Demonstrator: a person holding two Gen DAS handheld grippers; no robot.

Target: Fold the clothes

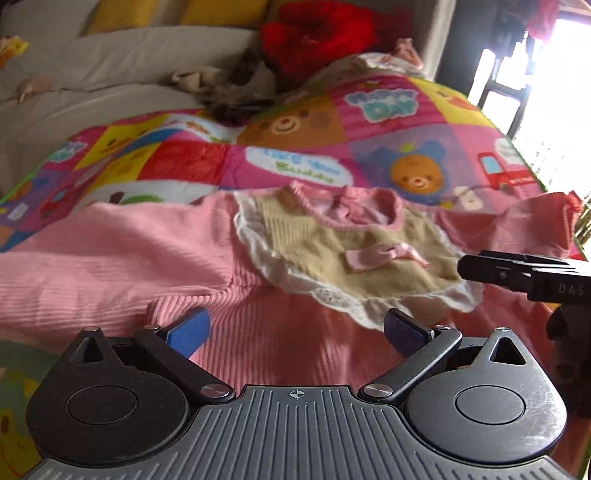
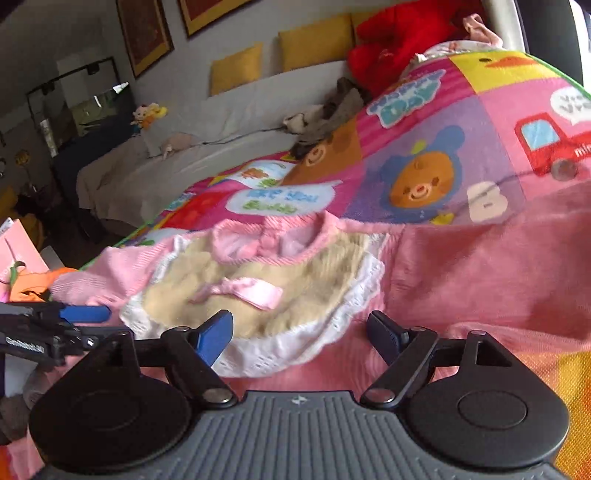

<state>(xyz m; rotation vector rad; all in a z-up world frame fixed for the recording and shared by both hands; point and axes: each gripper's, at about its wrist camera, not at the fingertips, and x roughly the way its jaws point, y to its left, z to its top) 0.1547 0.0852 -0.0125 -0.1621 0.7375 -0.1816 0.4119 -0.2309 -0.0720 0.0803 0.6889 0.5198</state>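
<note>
A pink knitted child's sweater (image 1: 147, 258) with a beige bib front, white lace trim and pink bows lies spread flat on a colourful cartoon quilt (image 1: 295, 140). My left gripper (image 1: 295, 328) hovers open above the sweater's lower body, with nothing between its blue fingers. The right gripper's black body (image 1: 524, 273) shows at the right edge of the left wrist view. In the right wrist view the sweater (image 2: 480, 266) fills the middle, and my right gripper (image 2: 299, 334) stands open over the lace hem of the bib (image 2: 280, 354). The left gripper (image 2: 70, 317) shows at the left there.
A grey sofa (image 1: 92, 74) with yellow cushions (image 2: 314, 40) lies behind the quilt. A red garment (image 1: 317, 33) and a dark grey one (image 1: 236, 81) are heaped at the quilt's far end. Orange and pink items (image 2: 22, 273) sit at the left in the right wrist view. A bright window (image 1: 546, 92) is at the right.
</note>
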